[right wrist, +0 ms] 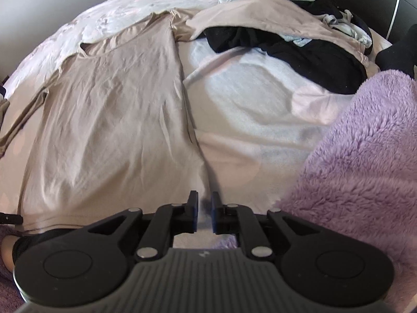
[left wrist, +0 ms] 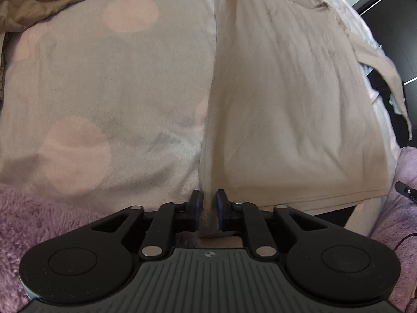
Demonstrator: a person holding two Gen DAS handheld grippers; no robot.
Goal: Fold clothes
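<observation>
The shirt point(right wrist: 104, 120) is beige and lies flat on the bed point(right wrist: 247, 109), with its bottom hem near and its neck far. In the right wrist view it fills the left half, and one sleeve point(right wrist: 23, 120) trails off the far left side. In the left wrist view the same shirt point(left wrist: 286, 99) sits on the right, and its left edge runs straight down toward the left gripper point(left wrist: 207, 203). That gripper is a little open, and the near corner of the shirt's edge sits in the gap between its jaws, but the pads do not seem to press it. The right gripper point(right wrist: 204, 210) is also a little open, with nothing in it; it hangs over bare sheet just right of the shirt's right edge. The shirt looks thin, soft and very light, so it will flop and sag when lifted, and it can crease or slide on the smooth sheet. It will not break. Good places to grab look like the two near hem corners, or both side edges, so it stays flat while one part is laid over the other. A pile point(right wrist: 299, 39) of dark clothes lies far right, and a fuzzy purple blanket point(right wrist: 365, 161) lies near right.
</observation>
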